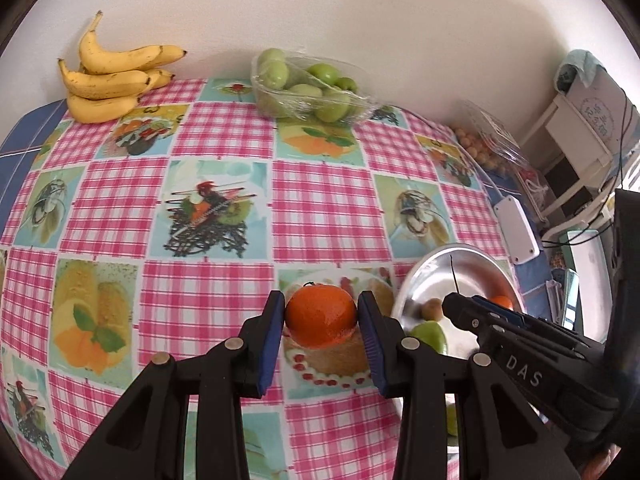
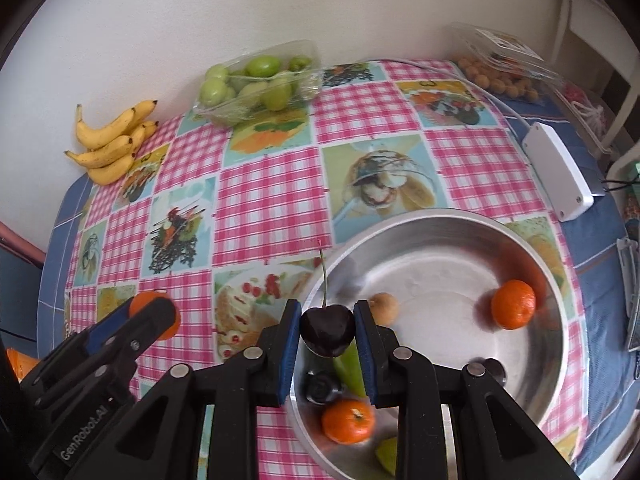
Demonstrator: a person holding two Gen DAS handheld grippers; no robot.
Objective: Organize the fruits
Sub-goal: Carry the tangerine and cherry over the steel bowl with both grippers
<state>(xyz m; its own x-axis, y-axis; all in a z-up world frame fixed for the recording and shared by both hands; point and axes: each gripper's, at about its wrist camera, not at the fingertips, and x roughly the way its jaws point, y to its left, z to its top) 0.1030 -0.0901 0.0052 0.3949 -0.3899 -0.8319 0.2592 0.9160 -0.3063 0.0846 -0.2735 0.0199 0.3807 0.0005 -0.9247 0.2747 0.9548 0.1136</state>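
My left gripper (image 1: 321,320) is shut on an orange tangerine (image 1: 321,315), held above the checked tablecloth just left of the metal bowl (image 1: 424,276). My right gripper (image 2: 327,330) is shut on a dark cherry (image 2: 328,330) with its stem pointing up, over the near left rim of the metal bowl (image 2: 440,216). In the bowl lie two tangerines (image 2: 513,309) (image 2: 348,421), a small brown fruit (image 2: 385,307), a green fruit (image 2: 352,364) and a dark cherry (image 2: 320,387). The left gripper with its tangerine (image 2: 154,304) shows at the lower left of the right wrist view.
A bunch of bananas (image 1: 108,80) lies at the far left by the wall. A clear tray of green fruits (image 1: 308,86) stands at the back middle. A clear box of small tan fruits (image 1: 484,140) and a white power box (image 1: 516,228) sit at the right edge.
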